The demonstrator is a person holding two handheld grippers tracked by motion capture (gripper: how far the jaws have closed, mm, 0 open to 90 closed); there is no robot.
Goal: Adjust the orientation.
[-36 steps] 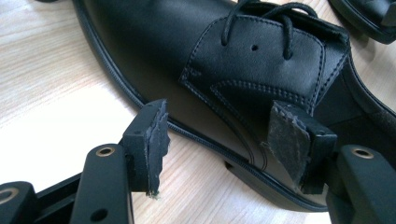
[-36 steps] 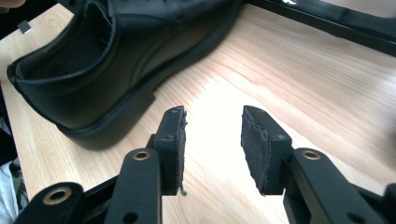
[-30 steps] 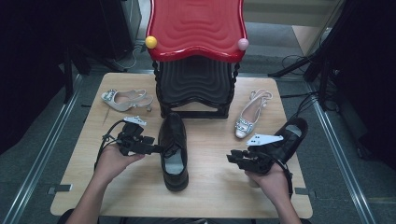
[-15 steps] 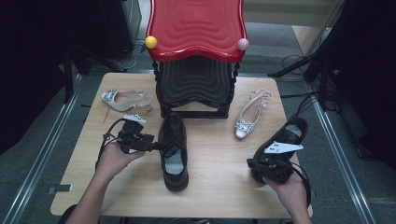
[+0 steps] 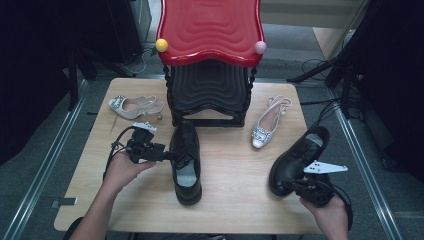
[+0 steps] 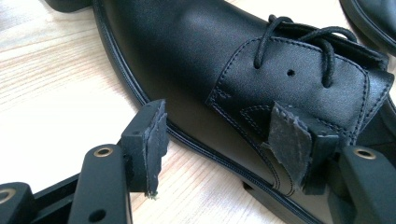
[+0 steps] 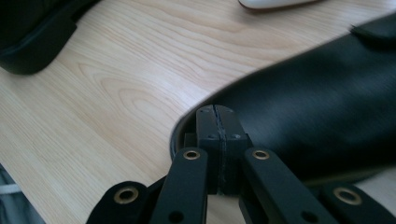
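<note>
Nearest the table's front edge, the right gripper (image 5: 299,186) is seen with its jaws pressed together on nothing, their tips just at the toe of the black shoe (image 5: 296,159) lying on the right of the table (image 5: 235,165). Farther in, the left gripper (image 5: 169,155) is held with jaws spread beside the laced shoe (image 5: 185,161) at the table's middle. Beyond stand two silver sandals (image 5: 269,122) and a red-topped stool (image 5: 210,30).

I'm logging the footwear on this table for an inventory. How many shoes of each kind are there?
Black lace-up dress shoes: 2 (centre, right)
Silver slingback heels: 2 (left, right)
Total: 4
</note>
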